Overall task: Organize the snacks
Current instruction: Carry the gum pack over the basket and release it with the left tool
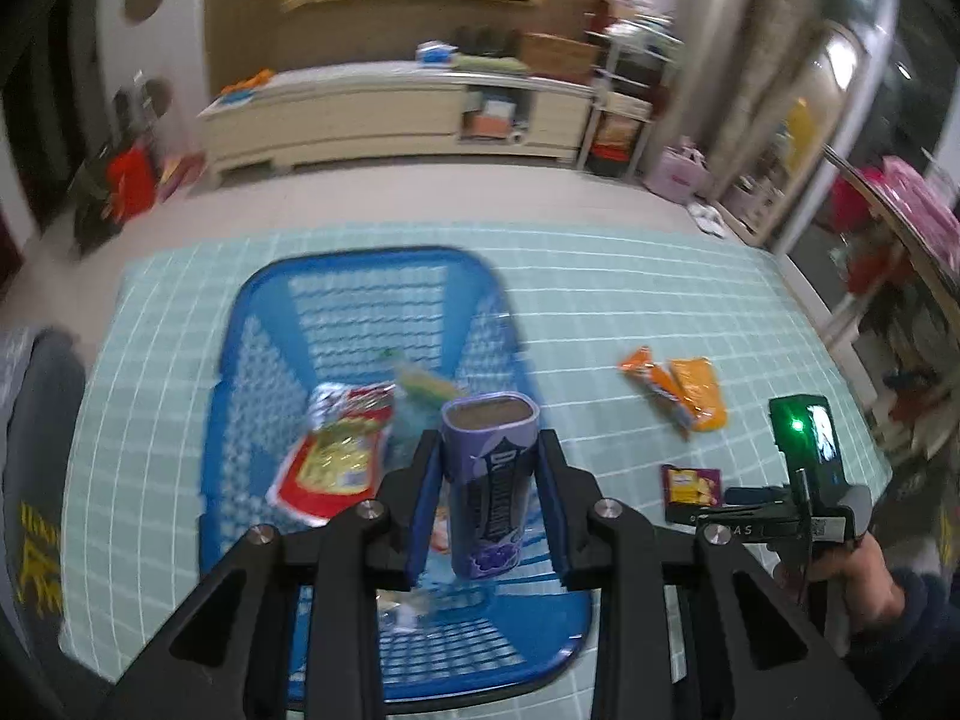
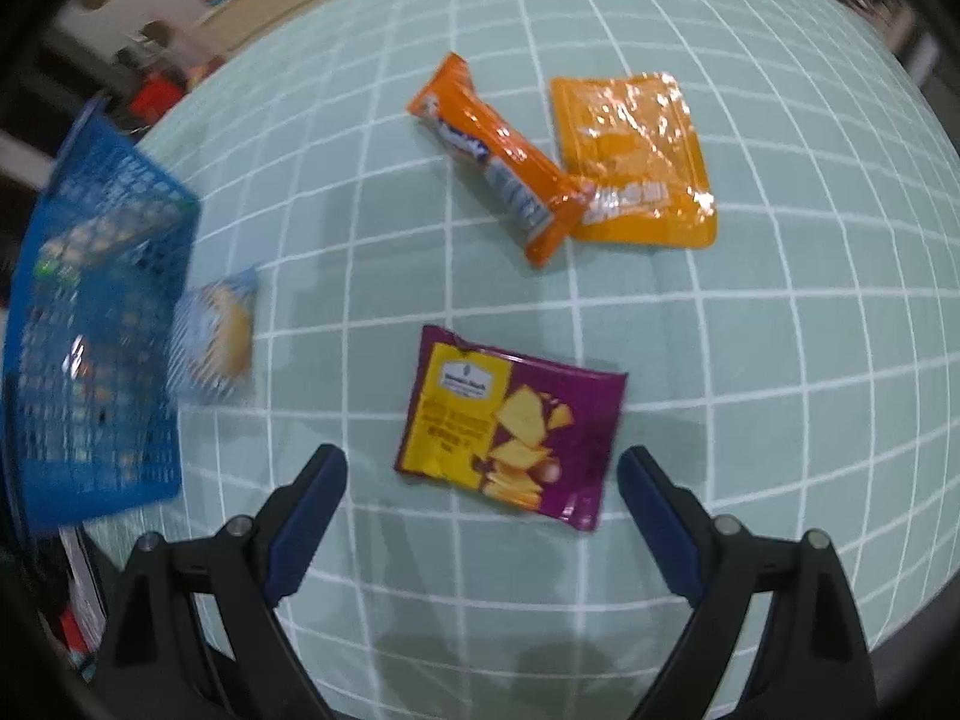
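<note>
The basket (image 1: 252, 396) stands on the table (image 1: 600, 276), left of the loose snacks. Packets (image 1: 336, 456) lie inside it. The left gripper (image 1: 489, 492) holds a can (image 1: 489, 480) above the basket. Right of the basket, a bar (image 2: 498, 162) overlaps a pouch (image 2: 636, 138); a cracker packet (image 2: 510, 426) lies nearer, between the right gripper's (image 2: 483, 474) fingers. A small packet (image 2: 216, 336) lies beside the basket wall.

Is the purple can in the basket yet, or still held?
Still held: the left gripper clamps the purple can upright above the blue basket, not resting inside.
</note>
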Demonstrator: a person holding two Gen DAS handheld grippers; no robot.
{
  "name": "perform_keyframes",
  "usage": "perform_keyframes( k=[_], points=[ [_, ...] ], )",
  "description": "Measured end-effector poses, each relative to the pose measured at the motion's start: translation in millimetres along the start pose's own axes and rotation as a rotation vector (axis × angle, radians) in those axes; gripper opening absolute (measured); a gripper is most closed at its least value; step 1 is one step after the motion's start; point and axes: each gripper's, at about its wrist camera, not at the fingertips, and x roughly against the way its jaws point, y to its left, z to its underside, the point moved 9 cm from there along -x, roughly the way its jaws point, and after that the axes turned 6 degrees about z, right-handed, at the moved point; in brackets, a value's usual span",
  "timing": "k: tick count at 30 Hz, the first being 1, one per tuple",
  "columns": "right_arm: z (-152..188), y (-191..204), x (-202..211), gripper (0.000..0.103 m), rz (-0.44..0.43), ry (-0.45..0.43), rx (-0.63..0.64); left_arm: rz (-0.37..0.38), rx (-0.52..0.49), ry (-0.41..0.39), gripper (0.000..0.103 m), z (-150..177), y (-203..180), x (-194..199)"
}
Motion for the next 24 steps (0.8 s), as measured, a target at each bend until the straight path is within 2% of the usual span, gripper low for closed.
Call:
perform_keyframes(
  k=[5, 11, 13, 15, 19, 22, 24],
  points=[
    [-5.1, 6.5, -8.4, 0.094, 0.079, 0.024, -0.046, -0.006, 0.062, 0.010, 0.029, 2.2, 30.8, -0.6],
    [-10.5, 21.1, -18.8, 0.094, 0.159, 0.041, -0.053, 0.015, 0.085, 0.075, 0.029, 19.4, 42.1, -12.9],
    [-11.5, 28.8, -22.1, 0.094, 0.188, 0.044, -0.049, -0.009, 0.076, 0.095, 0.029, 30.0, 46.3, -16.0],
    [-11.7, 38.2, -26.6, 0.094, 0.219, 0.043, -0.039, -0.031, 0.026, 0.101, 0.029, 37.1, 45.0, -17.4],
    [-13.2, 60.6, -33.3, 0.092, 0.223, 0.024, -0.024, -0.035, 0.010, 0.124, 0.029, 46.8, 46.9, -17.2],
    [-14.0, 71.0, -35.5, 0.081, 0.221, 0.009, -0.008, -0.028, 0.039, 0.134, 0.029, 50.4, 54.2, -17.2],
    [-13.8, 80.6, -31.9, 0.067, 0.219, -0.005, 0.017, -0.032, 0.046, 0.128, 0.029, 51.1, 56.6, -15.9]
  ],
)
